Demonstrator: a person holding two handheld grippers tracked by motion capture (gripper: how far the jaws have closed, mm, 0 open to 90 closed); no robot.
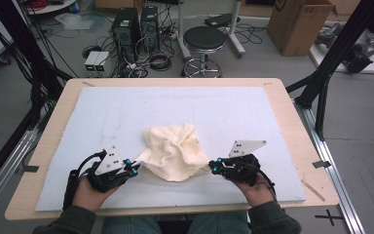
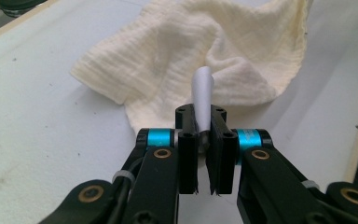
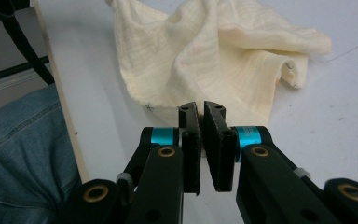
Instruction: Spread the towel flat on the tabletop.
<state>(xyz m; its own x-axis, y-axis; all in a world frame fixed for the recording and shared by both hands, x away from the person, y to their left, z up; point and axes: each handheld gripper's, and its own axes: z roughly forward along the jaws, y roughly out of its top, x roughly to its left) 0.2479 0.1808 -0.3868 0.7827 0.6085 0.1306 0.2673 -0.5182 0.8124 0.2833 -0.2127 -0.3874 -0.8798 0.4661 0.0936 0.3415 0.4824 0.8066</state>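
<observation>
A crumpled cream cloth lies on the near middle of the white board. My left gripper is at the cloth's lower left corner, and in its own view the cloth lies just beyond the left gripper. Its jaws are shut, and a pale grey strip sticks up from between them; whether the strip belongs to the jaw I cannot tell. My right gripper is at the cloth's lower right edge. In the right gripper view the right gripper is shut, with the cloth right behind its tips and nothing visibly pinched.
The white foam board covers most of a wooden table. On the floor beyond stand a black stool, computer towers and a cardboard box. A black frame post rises at the right. The person's jeans show below the table edge.
</observation>
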